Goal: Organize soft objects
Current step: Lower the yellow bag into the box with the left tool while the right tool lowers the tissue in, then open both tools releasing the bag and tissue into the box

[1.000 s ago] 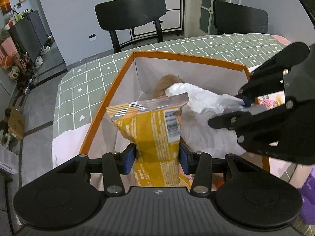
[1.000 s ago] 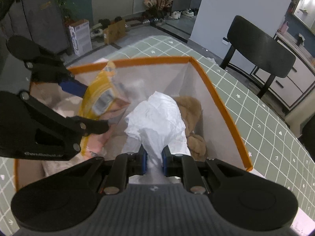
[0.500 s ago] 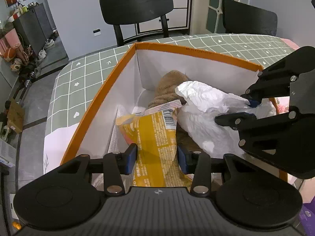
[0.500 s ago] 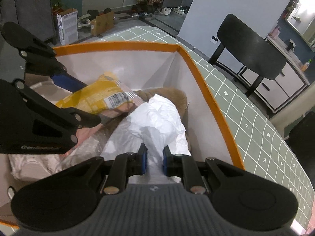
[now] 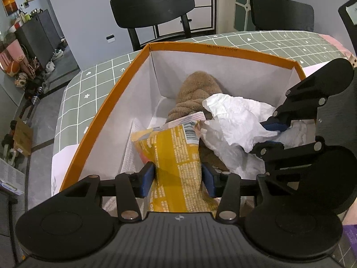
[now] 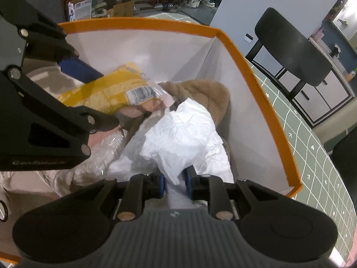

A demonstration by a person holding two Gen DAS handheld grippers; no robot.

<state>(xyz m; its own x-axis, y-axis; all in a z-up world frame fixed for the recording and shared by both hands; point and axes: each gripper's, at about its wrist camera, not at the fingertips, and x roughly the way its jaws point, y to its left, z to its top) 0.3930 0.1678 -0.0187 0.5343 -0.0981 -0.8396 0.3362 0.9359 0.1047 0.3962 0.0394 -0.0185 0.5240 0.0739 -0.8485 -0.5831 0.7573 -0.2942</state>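
Closest to the left wrist camera, the left gripper (image 5: 177, 179) has its blue pads on either side of a yellow snack bag (image 5: 176, 156). The jaws have just been opening a bit. In that view there's a sliver of gap at the left pad, and the right pad sits at the bag's edge, so it looks like a loosened grip rather than a firm pinch, with the bag between the jaws. The bag lies tilted inside the box, barcode end pointing away from the camera.

Over on the right wrist view, the right gripper (image 6: 175, 184) has a corner of crumpled white paper (image 6: 185, 134) between its pads. Those jaws have also just been opening slightly. They're close together and I can't tell whether the pads touch the paper on both sides, so I'd call it a relaxed hold at most. The right gripper (image 5: 271, 135) shows in the left view too, reaching in from the right side with the white paper bunched around its tips.

Both things sit inside a white-walled box with an orange rim (image 5: 104, 109). Just past the snack bag and paper, a brown fuzzy plush thing (image 5: 196, 93) rests against the far corner, partly under the paper. In the right view there's clear crinkly plastic (image 6: 104, 154) at the bottom beside the paper.

The box stands on a table with a green grid-pattern cloth (image 5: 89, 87). Beyond it are two black chairs (image 5: 156, 4) and a white cabinet against the wall.
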